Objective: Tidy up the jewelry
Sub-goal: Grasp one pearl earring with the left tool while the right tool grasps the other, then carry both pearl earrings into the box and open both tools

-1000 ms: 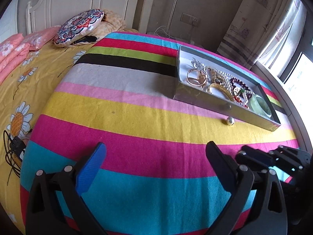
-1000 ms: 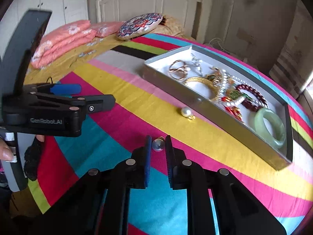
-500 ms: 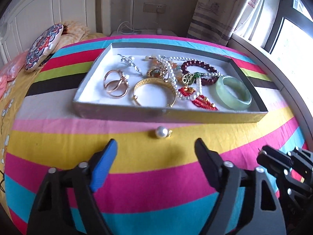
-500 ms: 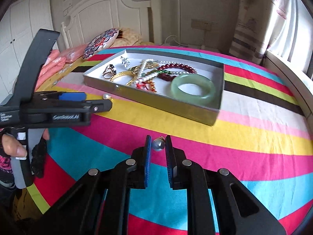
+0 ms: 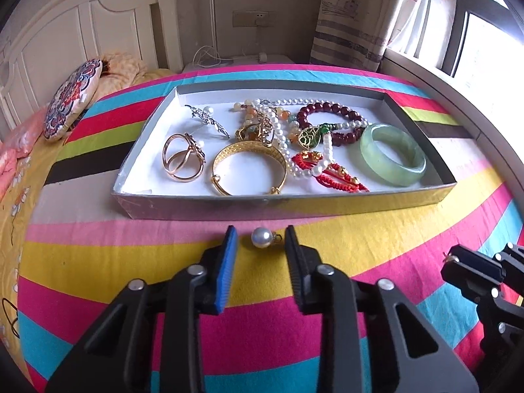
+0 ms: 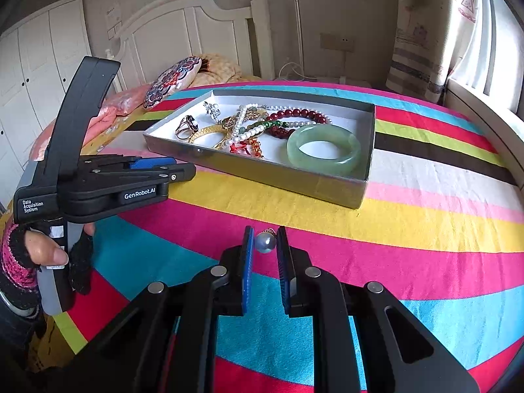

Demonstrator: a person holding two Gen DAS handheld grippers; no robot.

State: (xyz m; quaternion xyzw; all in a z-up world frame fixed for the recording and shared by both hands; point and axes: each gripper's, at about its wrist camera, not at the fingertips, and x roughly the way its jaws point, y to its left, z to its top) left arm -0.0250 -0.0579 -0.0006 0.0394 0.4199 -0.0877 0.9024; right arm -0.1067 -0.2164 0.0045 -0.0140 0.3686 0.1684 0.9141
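A bed (image 5: 409, 249) covered by a striped blanket in pink, yellow, teal and red fills both views, with a white headboard (image 6: 183, 32) and a patterned cushion (image 5: 70, 98) at about 10 o'clock. On the blanket lies a shallow grey tray (image 5: 294, 204) with a white floor, holding the jewelry: a pale green bangle (image 5: 393, 154) at its 3 o'clock end, a gold bangle (image 5: 249, 170) near the front wall, a gold double ring (image 5: 181, 157) at its 9 o'clock end, a dark red bead bracelet (image 5: 334, 121) and a white pearl string (image 5: 285, 137) tangled in the middle. A gloved hand (image 6: 42, 255) grips the left claw's handle at 8 o'clock in the right wrist view. The left claw (image 5: 260, 245) sits just in front of the tray's front wall, its jaws closing around a loose pearl earring (image 5: 262, 237) that lies on the blanket between them; gaps still show on both sides of the pearl. The right claw (image 6: 264, 242) is clenched on a second, greyer pearl earring (image 6: 265, 241), over the pink stripe, well apart from the tray.
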